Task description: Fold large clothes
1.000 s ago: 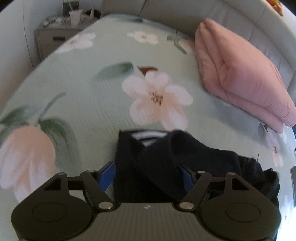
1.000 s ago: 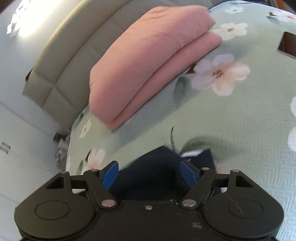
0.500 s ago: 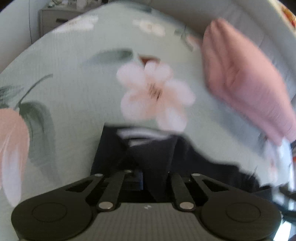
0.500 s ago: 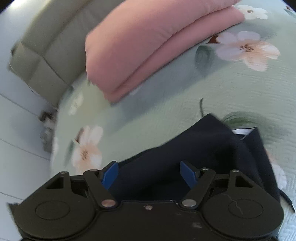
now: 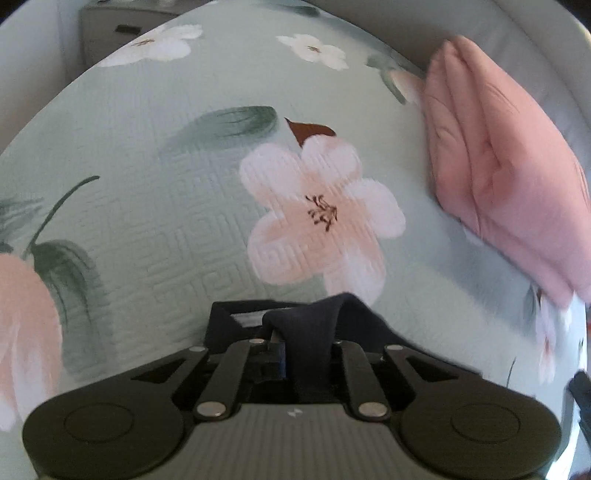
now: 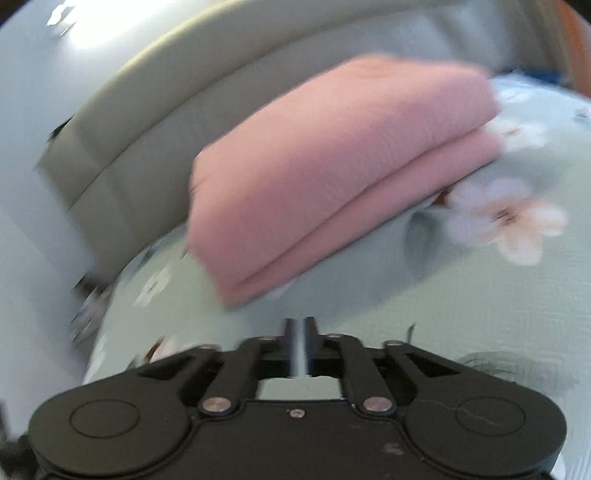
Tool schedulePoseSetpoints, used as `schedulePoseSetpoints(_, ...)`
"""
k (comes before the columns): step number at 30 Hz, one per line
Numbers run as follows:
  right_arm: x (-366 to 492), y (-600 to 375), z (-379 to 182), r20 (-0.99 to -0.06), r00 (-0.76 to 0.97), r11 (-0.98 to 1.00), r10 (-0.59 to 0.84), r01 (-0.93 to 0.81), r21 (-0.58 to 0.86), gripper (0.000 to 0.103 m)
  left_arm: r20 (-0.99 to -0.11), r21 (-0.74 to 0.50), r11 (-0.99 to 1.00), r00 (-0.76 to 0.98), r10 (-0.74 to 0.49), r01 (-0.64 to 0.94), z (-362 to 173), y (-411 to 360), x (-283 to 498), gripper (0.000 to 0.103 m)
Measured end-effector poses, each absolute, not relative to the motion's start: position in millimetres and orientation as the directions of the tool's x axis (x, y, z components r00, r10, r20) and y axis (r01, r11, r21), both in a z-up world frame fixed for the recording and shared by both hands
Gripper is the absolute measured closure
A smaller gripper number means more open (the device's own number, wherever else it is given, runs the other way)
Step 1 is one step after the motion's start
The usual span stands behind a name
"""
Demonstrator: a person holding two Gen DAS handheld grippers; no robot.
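Left tool (image 5: 308,345) is pinching a raised fold of the dark navy garment (image 5: 310,325), which lies bunched on the floral bed (image 5: 147,192); its white neck label (image 5: 247,318) is unreadable. Right tool (image 6: 300,345) is pressed together on nothing, near a folded pink blanket (image 6: 332,158).

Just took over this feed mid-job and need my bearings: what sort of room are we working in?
Most likely a bedroom. The dark garment lies on a bed with a green floral quilted spread, a padded headboard runs behind a folded pink blanket, and a nightstand stands at the bedside.
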State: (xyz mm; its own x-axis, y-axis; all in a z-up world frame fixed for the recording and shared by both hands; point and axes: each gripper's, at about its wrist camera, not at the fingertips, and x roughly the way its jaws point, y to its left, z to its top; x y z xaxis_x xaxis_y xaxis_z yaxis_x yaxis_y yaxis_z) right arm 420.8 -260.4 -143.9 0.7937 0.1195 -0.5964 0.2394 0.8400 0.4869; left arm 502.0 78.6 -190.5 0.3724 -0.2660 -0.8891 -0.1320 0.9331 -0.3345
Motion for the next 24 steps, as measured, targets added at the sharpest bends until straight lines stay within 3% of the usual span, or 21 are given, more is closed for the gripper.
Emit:
schedulePoseSetpoints(1, 423.4, -271.1, -150.6, -0.626, 0.759, 0.842, 0.18, 0.211, 0.497, 0.017, -0.886, -0.327, 0.939, 0.379, -0.267, -0.103, -189.4, 77.8, 497.6, 0.088)
schedulePoseSetpoints(2, 423.4, -279.6, -155.8, -0.646, 0.738, 0.847, 0.194, 0.207, 0.49, 0.009, -0.885, -0.312, 0.948, 0.384, -0.265, -0.065, -186.8, 75.7, 493.5, 0.086)
schedulePoseSetpoints(4, 417.1, -297.4, -168.5, -0.682, 0.711, 0.863, 0.172, 0.224, 0.452, 0.009, -0.884, -0.272, 0.962, 0.391, -0.256, 0.015, -179.9, 69.5, 488.6, 0.076)
schedulePoseSetpoints(7, 417.8, -310.5, -188.2, -0.736, 0.65, 0.881, 0.19, 0.218, 0.42, 0.009, -0.88, -0.253, 0.967, 0.405, -0.248, 0.042, -174.0, 69.6, 484.6, 0.076)
schedulePoseSetpoints(11, 423.8, -303.2, -217.9, -0.799, 0.569, 0.914, 0.193, 0.191, 0.357, 0.01, -0.846, -0.384, 0.923, 0.412, -0.338, -0.034, -168.4, 84.5, 483.2, 0.07)
schedulePoseSetpoints(12, 418.4, -298.4, -220.3, -0.801, 0.57, 0.923, 0.181, 0.181, 0.338, 0.023, -0.84, -0.414, 0.909, 0.407, -0.359, -0.052, -167.8, 88.2, 483.7, 0.062)
schedulePoseSetpoints(13, 411.2, -293.2, -217.1, -0.775, 0.624, 0.938, 0.1, 0.199, 0.282, 0.093, -0.841, -0.413, 0.909, 0.407, -0.355, -0.061, -165.0, 90.4, 483.6, 0.056)
schedulePoseSetpoints(14, 399.9, -291.4, -210.0, -0.731, 0.682, 0.937, 0.018, 0.244, 0.251, 0.096, -0.846, -0.381, 0.923, 0.424, -0.322, -0.059, -160.0, 91.1, 483.0, 0.053)
schedulePoseSetpoints(17, 373.7, -302.5, -191.8, -0.577, 0.817, 0.875, -0.002, 0.281, 0.395, 0.096, -0.831, -0.285, 0.958, 0.503, -0.236, -0.021, -142.2, 92.5, 478.1, 0.034)
schedulePoseSetpoints(19, 371.9, -306.7, -182.1, -0.557, 0.829, 0.88, -0.058, 0.305, 0.363, 0.097, -0.819, -0.278, 0.961, 0.521, -0.243, 0.011, -137.1, 91.1, 474.7, 0.025)
schedulePoseSetpoints(22, 373.7, -322.4, -178.6, -0.562, 0.815, 0.856, -0.142, 0.386, 0.344, 0.098, -0.839, -0.23, 0.97, 0.488, -0.24, 0.081, -143.3, 82.1, 463.9, 0.025)
schedulePoseSetpoints(24, 385.6, -332.8, -192.6, -0.626, 0.766, 0.856, -0.147, 0.416, 0.308, 0.099, -0.86, -0.208, 0.972, 0.454, -0.234, 0.106, -161.6, 77.8, 455.2, 0.026)
